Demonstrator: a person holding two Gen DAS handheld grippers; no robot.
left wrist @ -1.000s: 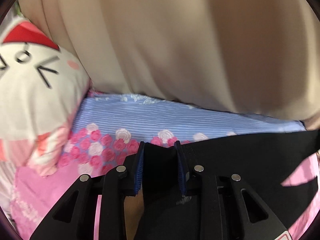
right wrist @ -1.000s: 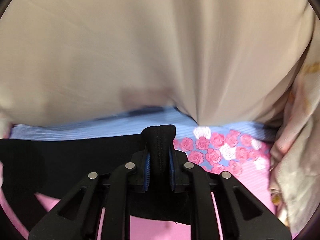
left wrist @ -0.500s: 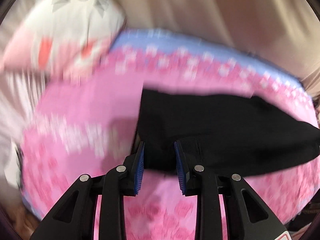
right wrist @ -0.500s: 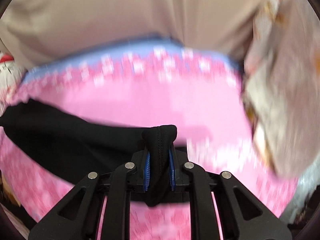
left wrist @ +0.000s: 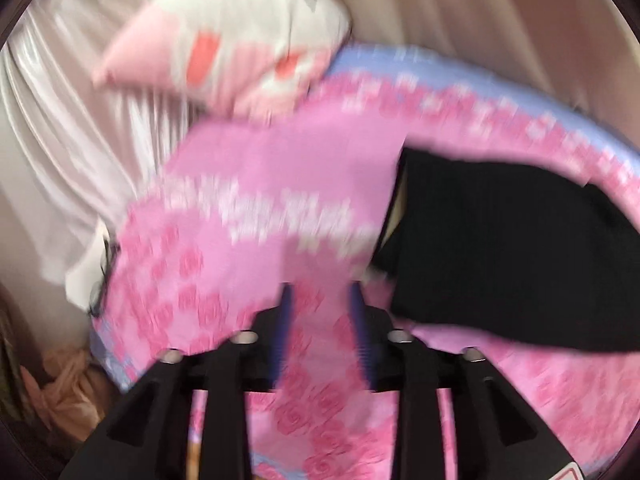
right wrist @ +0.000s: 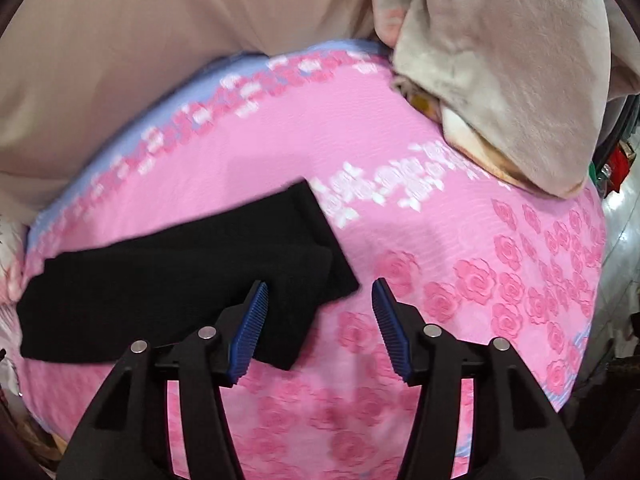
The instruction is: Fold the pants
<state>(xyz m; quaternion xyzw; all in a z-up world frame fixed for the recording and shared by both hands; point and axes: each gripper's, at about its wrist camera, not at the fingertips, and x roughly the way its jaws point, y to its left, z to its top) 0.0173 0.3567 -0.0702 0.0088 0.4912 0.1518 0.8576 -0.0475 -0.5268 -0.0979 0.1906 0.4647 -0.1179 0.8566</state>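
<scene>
Left wrist view, blurred: left gripper (left wrist: pixel 320 300) just opening, jaws apart over pink rose bedspread (left wrist: pixel 224 272), nothing between them, black pants (left wrist: pixel 500 248) lying to its right, cartoon pillow (left wrist: pixel 240 40) beyond; right wrist view: right gripper (right wrist: pixel 320 292) just opening, released, pants (right wrist: pixel 176 280) flat on bedspread (right wrist: pixel 460 260), folded corner between the jaws, beige blanket (right wrist: pixel 500 60) behind.

Each camera sat just behind its own tool's fingers and looked steeply down along them, close above a pink rose-patterned bedspread (right wrist: pixel 460 184). The left view was blurred and faced toward a cartoon pillow (left wrist: pixel 256 36) at the far left. The right view was sharp and faced a beige blanket (right wrist: pixel 512 72) at the far right. Both took in the black pants (left wrist: pixel 500 248) (right wrist: pixel 180 280) and a beige curtain (right wrist: pixel 140 60) beyond.
</scene>
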